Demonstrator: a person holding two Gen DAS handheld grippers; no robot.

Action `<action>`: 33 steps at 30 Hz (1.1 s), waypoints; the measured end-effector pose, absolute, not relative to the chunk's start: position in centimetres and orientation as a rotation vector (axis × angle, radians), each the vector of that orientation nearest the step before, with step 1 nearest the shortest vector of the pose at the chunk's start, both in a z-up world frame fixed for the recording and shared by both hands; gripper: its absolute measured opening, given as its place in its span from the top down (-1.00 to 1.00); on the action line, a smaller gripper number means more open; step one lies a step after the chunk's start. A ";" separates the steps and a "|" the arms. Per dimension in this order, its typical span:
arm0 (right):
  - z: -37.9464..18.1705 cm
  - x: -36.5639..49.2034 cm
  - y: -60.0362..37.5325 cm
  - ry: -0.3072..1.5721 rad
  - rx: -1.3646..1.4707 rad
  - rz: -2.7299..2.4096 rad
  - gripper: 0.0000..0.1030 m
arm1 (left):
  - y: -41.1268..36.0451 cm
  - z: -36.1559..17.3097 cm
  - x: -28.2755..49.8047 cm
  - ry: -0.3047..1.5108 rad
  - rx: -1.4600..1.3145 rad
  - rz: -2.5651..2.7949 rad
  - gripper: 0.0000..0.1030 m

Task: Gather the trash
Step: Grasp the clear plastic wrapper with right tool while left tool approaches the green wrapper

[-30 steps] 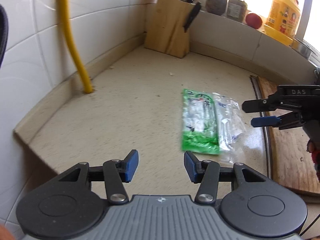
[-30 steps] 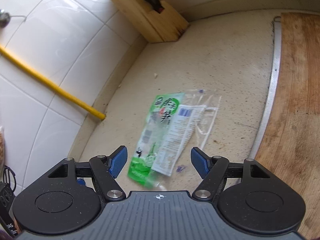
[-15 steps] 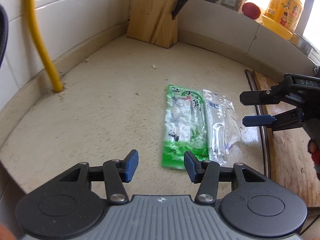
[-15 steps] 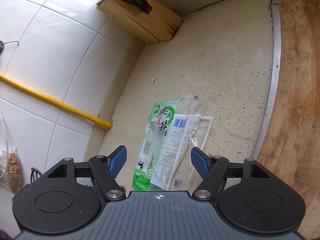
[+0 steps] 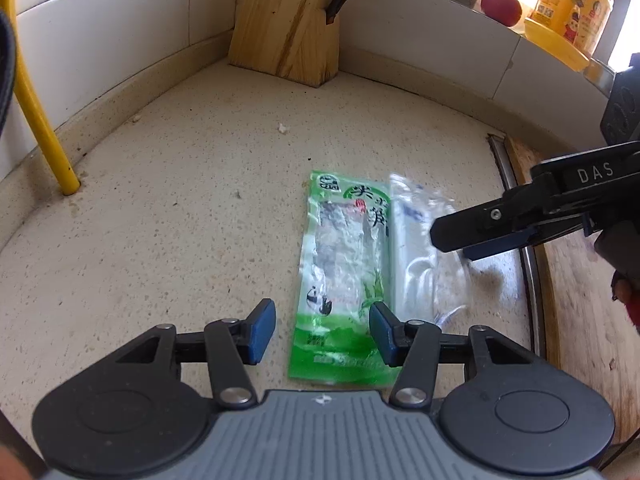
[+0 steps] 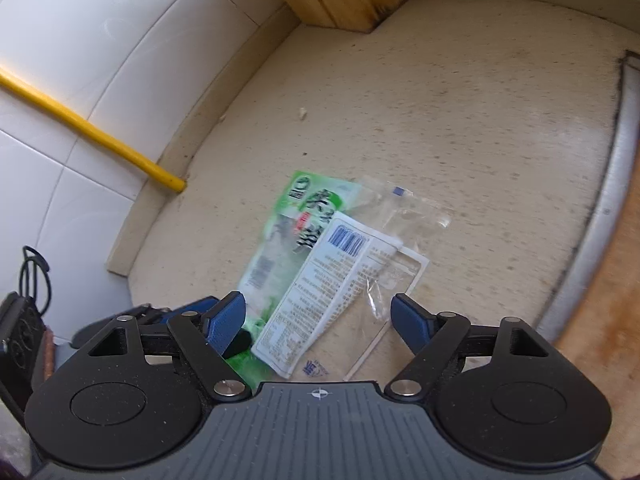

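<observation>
nothing collected yet: green wrapper (image 5: 344, 276) and clear wrapper (image 5: 424, 256) both lie flat on the bench (image 5: 180, 240), side by side and overlapping, mid-bench toward the edge with the wooden board (image 5: 588, 312). left tongs (image 5: 322, 330) apart, low over the green wrapper's near end, not gripping. right tongs (image 6: 318, 318) apart, over the clear wrapper, empty. both grabs and the drop-off are left; no bin in view. writing: "das" on the right tongs' arm, chinese print and a panda on the green wrapper, barcode on the clear one's white panel. knife block (image 5: 284, 20) in the far corner.

Glossy plastic wrappers (image 5: 346, 276) on matt speckled stone counter (image 5: 180, 240); wooden knife block (image 5: 286, 20).
</observation>
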State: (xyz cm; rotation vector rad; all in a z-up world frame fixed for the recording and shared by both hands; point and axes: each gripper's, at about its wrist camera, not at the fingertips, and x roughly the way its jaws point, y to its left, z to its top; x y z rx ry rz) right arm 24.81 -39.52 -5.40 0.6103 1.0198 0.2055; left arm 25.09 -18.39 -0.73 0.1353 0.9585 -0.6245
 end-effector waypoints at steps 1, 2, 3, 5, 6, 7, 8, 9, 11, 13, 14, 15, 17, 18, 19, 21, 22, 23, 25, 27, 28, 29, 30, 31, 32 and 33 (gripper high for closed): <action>-5.6 25.0 -39.5 1.015 0.641 0.223 -0.65 | -18.5 -0.7 25.2 0.958 0.131 -0.625 0.06; -5.8 25.1 -39.6 1.004 0.680 0.243 -0.65 | -18.5 -0.7 25.3 0.956 0.129 -0.627 0.06; -5.8 25.0 -39.6 0.992 0.713 0.262 -0.65 | -18.6 -0.8 25.3 0.955 0.130 -0.629 0.05; -5.7 24.8 -39.6 0.960 0.765 0.309 -0.66 | -18.8 -0.8 25.3 0.951 0.135 -0.636 0.04; -5.7 24.8 -39.6 0.947 0.793 0.340 -0.65 | -18.9 -0.8 25.2 0.950 0.137 -0.639 0.03; -5.6 24.8 -39.6 0.940 0.809 0.353 -0.65 | -19.0 -0.8 25.2 0.950 0.140 -0.643 0.03; -5.5 24.8 -39.5 0.936 0.805 0.339 -0.65 | -19.2 -0.8 25.3 0.952 0.144 -0.647 0.03; -5.3 24.8 -39.3 0.942 0.771 0.314 -0.65 | -19.3 -0.8 25.3 0.954 0.146 -0.655 0.03; -4.9 24.7 -38.9 0.962 0.676 0.270 -0.66 | -19.5 -0.8 25.2 0.955 0.150 -0.669 0.03; -4.7 24.7 -38.9 0.974 0.644 0.251 -0.66 | -19.8 -0.8 25.1 0.957 0.147 -0.682 0.03; -4.6 24.8 -38.8 0.978 0.640 0.249 -0.66 | -19.9 -0.8 25.0 0.957 0.144 -0.688 0.03; -4.6 24.9 -38.8 0.978 0.632 0.243 -0.66 | -20.1 -0.8 24.9 0.959 0.139 -0.694 0.03; -4.7 25.1 -38.5 0.993 0.612 0.221 -0.66 | -20.5 -0.8 24.9 0.964 0.127 -0.712 0.03; -4.9 25.2 -38.4 1.002 0.611 0.217 -0.67 | -20.5 -0.8 24.6 0.966 0.121 -0.722 0.03; -5.1 25.2 -38.4 1.006 0.614 0.222 -0.68 | -20.6 -0.8 24.5 0.968 0.112 -0.733 0.03; -5.3 25.3 -38.3 1.007 0.624 0.232 -0.68 | -20.6 -0.9 24.5 0.978 0.075 -0.760 0.03; -5.4 25.2 -38.5 1.006 0.628 0.236 -0.68 | -20.6 -1.0 24.5 0.987 0.046 -0.776 0.03; -5.5 25.2 -38.4 1.006 0.629 0.240 -0.68 | -20.6 -1.0 24.6 0.997 0.018 -0.787 0.03; -5.4 25.2 -38.4 1.010 0.611 0.241 -0.67 | -20.5 -1.1 24.6 1.003 -0.022 -0.797 0.03; -5.3 25.0 -38.5 1.017 0.575 0.245 -0.64 | -20.5 -0.8 24.6 0.986 -0.052 -0.811 0.03; -5.3 24.9 -38.5 1.020 0.560 0.241 -0.55 | -20.5 -0.6 24.6 0.978 -0.063 -0.819 0.03; -5.2 24.9 -38.6 1.023 0.545 0.237 -0.45 | -20.5 -0.4 24.5 0.971 -0.072 -0.828 0.03; -5.3 24.8 -38.8 1.025 0.538 0.234 -0.39 | -20.6 -0.3 24.4 0.964 -0.072 -0.833 0.02; -5.3 24.8 -39.1 1.029 0.537 0.230 -0.24 | -20.7 -0.1 24.2 0.957 -0.068 -0.837 0.02; -5.4 24.7 -39.6 1.033 0.544 0.225 -0.05 | -20.7 0.0 24.1 0.951 -0.065 -0.843 0.02; -5.6 24.6 -40.2 1.036 0.559 0.216 0.04 | -20.8 0.0 24.0 0.948 -0.062 -0.851 0.01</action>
